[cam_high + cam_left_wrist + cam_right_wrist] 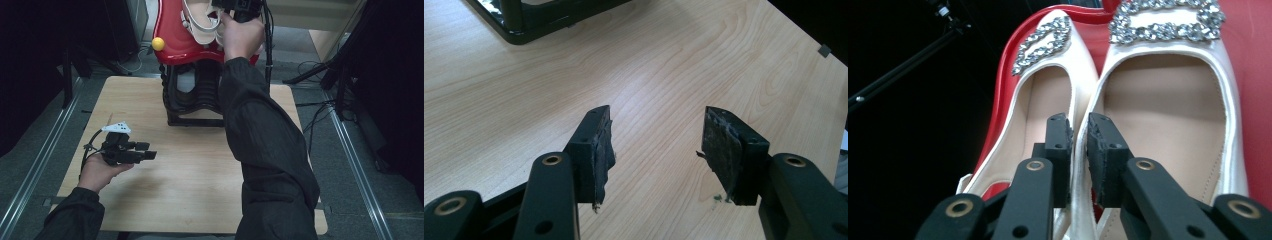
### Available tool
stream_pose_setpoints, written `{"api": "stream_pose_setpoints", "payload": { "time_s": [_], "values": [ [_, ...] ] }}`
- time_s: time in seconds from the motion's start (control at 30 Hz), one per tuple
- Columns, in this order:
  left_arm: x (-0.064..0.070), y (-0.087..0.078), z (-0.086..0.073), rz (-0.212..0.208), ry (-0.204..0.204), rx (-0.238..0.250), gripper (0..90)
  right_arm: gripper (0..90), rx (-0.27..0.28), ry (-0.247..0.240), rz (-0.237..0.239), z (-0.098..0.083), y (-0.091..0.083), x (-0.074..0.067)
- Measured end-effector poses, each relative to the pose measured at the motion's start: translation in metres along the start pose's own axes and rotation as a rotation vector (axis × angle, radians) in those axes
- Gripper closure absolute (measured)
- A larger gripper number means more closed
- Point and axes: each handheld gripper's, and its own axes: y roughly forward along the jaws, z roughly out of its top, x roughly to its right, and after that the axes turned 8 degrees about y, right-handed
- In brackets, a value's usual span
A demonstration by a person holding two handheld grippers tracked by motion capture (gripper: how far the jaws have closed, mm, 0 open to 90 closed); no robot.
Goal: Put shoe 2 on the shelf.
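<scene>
Between the right hand-held gripper (1078, 125) jaws (slightly parted) sit two shoes' (1080, 95) adjoining sides

shoes (1128, 95): side by side on stand (172, 47) | stand: table's (200, 180) far edge

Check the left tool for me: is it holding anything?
No, the left tool hangs open over the bare wooden table with nothing between its pads.

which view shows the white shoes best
The right gripper view: both white shoes sit close up on the red tray, jewelled buckles clear. The high view shows them small and partly behind the hand. The left gripper view faces bare table.
</scene>
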Motion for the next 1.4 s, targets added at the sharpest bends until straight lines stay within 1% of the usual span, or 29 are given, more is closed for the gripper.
{"api": "stream_pose_setpoints", "payload": {
  "time_s": [0.07, 0.17, 0.23, 0.3, 0.37, 0.53, 0.57, 0.67, 0.7, 0.73, 0.77, 0.83, 1.0, 1.03, 1.4],
  "values": [
    [0.0, 0.0, 0.0, 0.001, 0.001, -0.005, 46.1, 78.5, -0.004, 0.009, 0.012, 0.001, -0.001, 0.001],
    [0.0, 0.0, 0.0, 0.002, 0.0, -0.001, 46.1, 77.8, 0.01, -0.002, 0.028, 0.002, -0.005, 0.001],
    [0.0, 0.0, 0.0, 0.007, -0.002, 0.0, 46.1, 77.8, 0.022, 0.009, 0.047, 0.004, -0.009, 0.001],
    [0.0, 0.0, 0.0, 0.007, -0.002, 0.0, 46.1, 76.5, 0.027, -0.013, 0.042, 0.005, -0.012, 0.0],
    [0.0, 0.001, 0.0, 0.007, 0.0, -0.001, 46.1, 75.4, 0.012, -0.011, 0.042, 0.007, -0.013, 0.001],
    [0.0, 0.0, 0.0, 0.006, 0.0, -0.005, 46.1, 71.7, -0.004, -0.017, 0.031, 0.009, -0.018, 0.007],
    [0.0, 0.0, 0.0, 0.006, 0.0, -0.005, 46.1, 70.8, -0.002, -0.021, 0.03, 0.009, -0.019, 0.008],
    [0.0, 0.001, 0.0, 0.004, -0.003, -0.006, 46.1, 65.9, -0.01, -0.013, 0.037, 0.012, -0.023, 0.011],
    [0.0, 0.001, 0.0, 0.005, -0.003, -0.007, 45.9, 65.0, -0.011, -0.008, 0.034, 0.012, -0.025, 0.012],
    [-0.001, 0.001, 0.0, 0.009, 0.0, -0.009, 45.6, 64.2, -0.001, -0.007, 0.035, 0.013, -0.027, 0.013],
    [-0.001, 0.001, 0.0, 0.007, -0.007, -0.009, 45.1, 63.5, 0.0, -0.007, 0.036, 0.013, -0.029, 0.014],
    [-0.001, 0.001, 0.0, 0.009, -0.009, -0.009, 44.7, 62.2, -0.007, -0.011, 0.036, 0.015, -0.031, 0.015],
    [-0.001, 0.001, 0.0, 0.006, -0.007, -0.012, 44.7, 58.5, -0.011, -0.048, 0.028, 0.016, -0.038, 0.02],
    [-0.001, 0.001, 0.0, 0.006, -0.004, -0.015, 44.8, 57.3, -0.016, -0.048, 0.02, 0.016, -0.04, 0.021],
    [0.0, 0.002, 0.0, 0.012, -0.004, -0.014, 44.6, 54.5, -0.027, -0.051, 0.002, 0.014, -0.056, 0.042]
  ]
}}
